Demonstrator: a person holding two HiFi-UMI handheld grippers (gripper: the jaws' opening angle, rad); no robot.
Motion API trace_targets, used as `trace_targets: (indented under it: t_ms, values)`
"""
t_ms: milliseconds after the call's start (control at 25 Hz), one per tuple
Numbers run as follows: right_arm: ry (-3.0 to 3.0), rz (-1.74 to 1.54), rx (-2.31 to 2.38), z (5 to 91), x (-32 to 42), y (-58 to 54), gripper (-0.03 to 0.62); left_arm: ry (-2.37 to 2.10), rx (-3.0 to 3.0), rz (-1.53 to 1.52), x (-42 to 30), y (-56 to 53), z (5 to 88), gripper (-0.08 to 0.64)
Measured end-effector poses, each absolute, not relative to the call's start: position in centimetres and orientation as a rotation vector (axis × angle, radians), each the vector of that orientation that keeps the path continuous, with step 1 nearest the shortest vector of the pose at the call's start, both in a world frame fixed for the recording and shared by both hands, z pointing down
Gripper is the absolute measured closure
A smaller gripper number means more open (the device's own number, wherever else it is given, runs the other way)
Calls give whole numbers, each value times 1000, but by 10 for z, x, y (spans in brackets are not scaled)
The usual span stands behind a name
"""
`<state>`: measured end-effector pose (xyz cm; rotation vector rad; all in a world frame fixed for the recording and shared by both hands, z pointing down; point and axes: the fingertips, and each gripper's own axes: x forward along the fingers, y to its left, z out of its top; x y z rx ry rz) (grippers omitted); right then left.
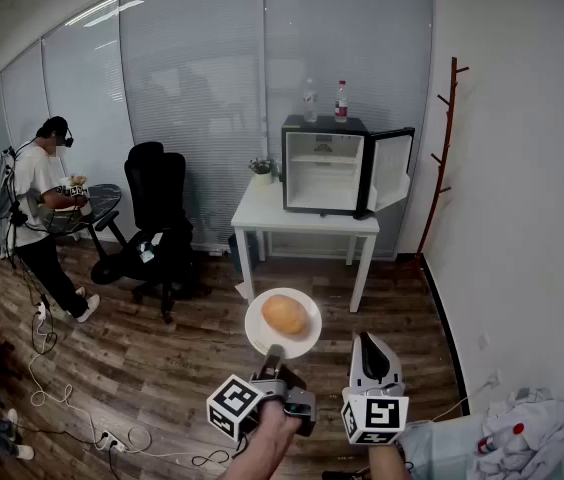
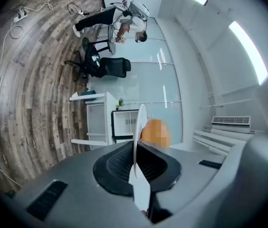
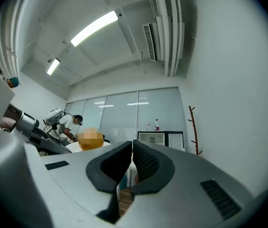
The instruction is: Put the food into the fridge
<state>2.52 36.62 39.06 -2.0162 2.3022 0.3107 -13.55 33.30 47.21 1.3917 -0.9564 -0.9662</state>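
Bun (image 1: 285, 314) sits on a white plate (image 1: 259, 341), in the air over the floor and well short of the fridge (image 1: 324, 168), which stands door open on the white table (image 1: 262, 211) at 12 o'clock. The left gripper (image 1: 274, 358) has its jaws pinched tight on the plate's 6 o'clock rim, bun just past them at 12; the right gripper (image 1: 370, 346), at its 3 o'clock, has jaws all but together and empty. Two bottles (image 1: 341, 101) on the fridge have labels too small to read; no other writing seen.
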Motion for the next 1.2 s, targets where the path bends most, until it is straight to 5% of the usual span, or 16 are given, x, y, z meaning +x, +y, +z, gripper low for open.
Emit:
trace_targets:
  t_ms: [1200]
  values:
    - [2245,270,-2015,394,98,374,565,-969,1421,-976,-75,339,463,526]
